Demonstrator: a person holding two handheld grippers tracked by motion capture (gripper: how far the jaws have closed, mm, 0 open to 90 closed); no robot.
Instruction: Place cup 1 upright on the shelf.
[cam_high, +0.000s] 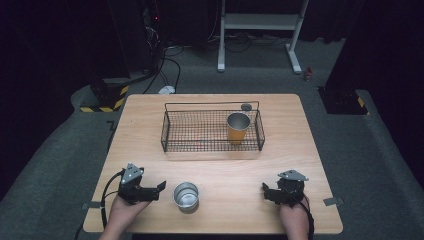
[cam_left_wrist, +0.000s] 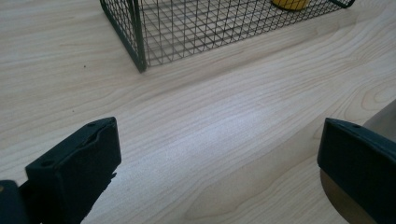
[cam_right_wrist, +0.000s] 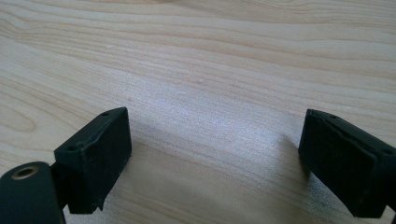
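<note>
The fingers (cam_left_wrist: 74, 172) of the left gripper (cam_high: 150, 191) stand spread wide with nothing between them but bare table (cam_high: 220, 165); the right one of the pair sits just in front of the steel cup (cam_high: 186, 195), apart from its wall as far as the left gripper view shows. That cup stands upright and empty on the near part of the table, just right of the left gripper and well left of the right gripper (cam_high: 270, 192). The right gripper's fingers (cam_right_wrist: 95, 161) are also wide apart over plain wood, holding nothing.

Both hands come in from the near edge. The left hand (cam_high: 122, 210) holds its gripper roughly level, pointing right toward the steel cup, the grey plate on top tilted and a cable trailing off the near left side. The right hand (cam_high: 294, 217) holds its gripper low near the table, pointing left and a little far, well apart from the cup.

Farther off, in the middle of the table, sits a black wire basket (cam_high: 195, 131) with a thin handle rail along its far side. An orange cup (cam_high: 238, 128) with a metal rim stands upright inside the basket's right end. A small dark round disc (cam_high: 246, 106) lies on the table just beyond the basket's far right corner. Between the steel cup and the basket the wood is bare.
</note>
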